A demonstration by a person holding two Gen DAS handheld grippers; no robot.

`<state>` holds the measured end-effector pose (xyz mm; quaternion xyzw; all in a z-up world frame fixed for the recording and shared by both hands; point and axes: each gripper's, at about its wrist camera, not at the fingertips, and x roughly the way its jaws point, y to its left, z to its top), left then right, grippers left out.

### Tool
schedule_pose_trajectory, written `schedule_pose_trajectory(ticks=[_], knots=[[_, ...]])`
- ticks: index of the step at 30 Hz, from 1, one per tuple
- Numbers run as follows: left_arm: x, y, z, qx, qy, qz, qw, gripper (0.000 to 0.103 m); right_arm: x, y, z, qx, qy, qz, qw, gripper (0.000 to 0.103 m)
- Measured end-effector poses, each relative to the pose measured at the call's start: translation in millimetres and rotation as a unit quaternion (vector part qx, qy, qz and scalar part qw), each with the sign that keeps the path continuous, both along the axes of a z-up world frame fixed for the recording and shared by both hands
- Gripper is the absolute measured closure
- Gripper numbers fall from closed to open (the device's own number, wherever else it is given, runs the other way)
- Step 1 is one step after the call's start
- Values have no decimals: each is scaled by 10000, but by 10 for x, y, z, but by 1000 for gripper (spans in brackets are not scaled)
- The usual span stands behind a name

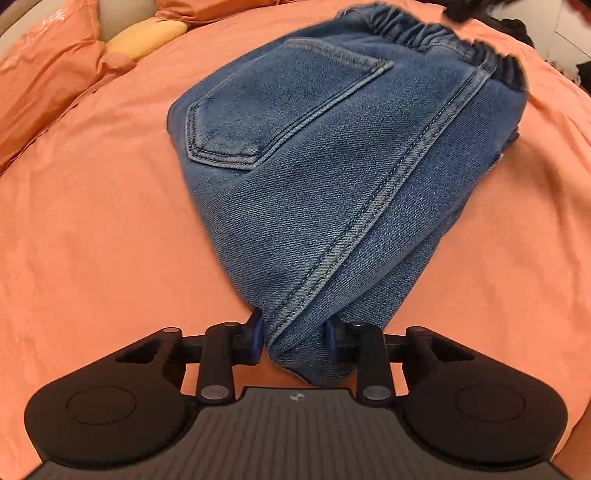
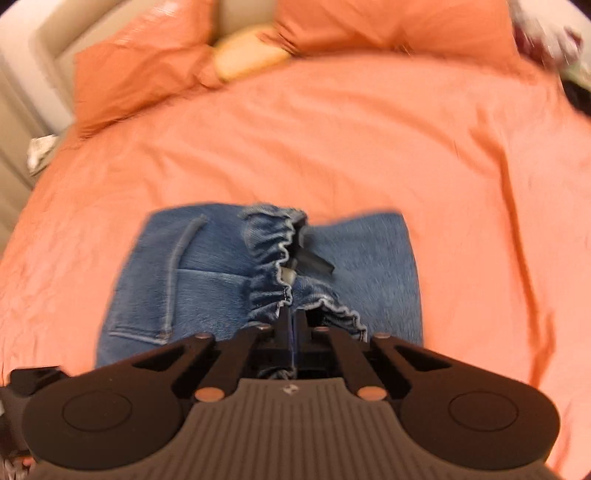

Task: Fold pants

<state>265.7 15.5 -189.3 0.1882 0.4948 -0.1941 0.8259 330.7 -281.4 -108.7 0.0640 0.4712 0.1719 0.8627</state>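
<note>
The pants (image 1: 332, 155), small blue denim ones with an elastic waistband (image 1: 436, 33), are seen lying near the middle of the bed (image 1: 92, 240), on its orange cover, well away from the pillows (image 1: 40, 70) at the head edge. They appear already doubled: a back pocket (image 1: 273, 107) faces up, and further denim layers can be made out beneath the top one in the right wrist view.

The left gripper (image 1: 295, 338) is pinching a bunched fold of denim at the end nearest its camera, with cloth filling the gap between its blue pads (image 1: 257, 334). The right gripper (image 2: 294, 325) is pressed nearly together on the gathered waistband (image 2: 273, 254) at the opposite end, the fabric being caught between its jaws. The right wrist view is blurred, so finer detail there cannot be told.

The task is judged to be partly done. At least one fold seems made, but the bundle is held at both ends and is not yet laid flat. What is probably left is a last fold, the release of both grips, and some smoothing.
</note>
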Motion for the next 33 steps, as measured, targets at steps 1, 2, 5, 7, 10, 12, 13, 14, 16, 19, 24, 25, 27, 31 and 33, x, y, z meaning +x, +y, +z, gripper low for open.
schedule_pose_trajectory(ticks=[1,2,5,7,10,12,13,14,16,19,24,25,27,31,33], knots=[[-6,-11,16,-7,-27,2,10000,71,-94,27,164,81,-189,160,9997,103],[-31,-25,22,12,-65,-23,10000,72,-186,63,310,7,-371,286,9989,103],[-63,-86,17,171,-140,-63,9997,72,-289,67,472,-158,-458,331,9983,103],[-68,-101,19,191,-129,-18,9997,72,-220,-7,323,-58,-75,299,9995,103],[-103,-119,6,247,-95,-42,9996,73,-132,-105,-23,-97,206,42,9997,84],[-82,-158,3,372,4,-86,9993,73,-77,-101,-256,-157,378,-16,9992,70],[-64,-169,-8,448,63,-116,9989,73,-41,-107,-351,-153,431,-58,9989,70],[-47,-188,-12,533,128,-151,9984,73,-16,-125,-440,-123,460,-103,9988,70],[-27,-227,-17,636,225,-190,9975,73,64,-138,-541,27,504,-108,9987,70],[-17,-219,-44,635,304,-217,9973,73,210,-110,-631,141,519,-43,9985,70],[42,-191,-87,550,334,-198,9977,73,421,-113,-863,356,793,-148,9961,71],[47,-186,-92,537,344,-189,9978,73,420,-122,-850,528,853,-78,9949,83],[85,-178,-94,527,375,-188,9977,73,355,-83,-695,524,736,23,9959,99],[73,-150,-83,520,302,-296,9978,73,28,38,-38,517,144,420,9977,101],[3,-131,-54,535,158,-442,9975,76,-175,24,207,606,-32,466,9971,102]])
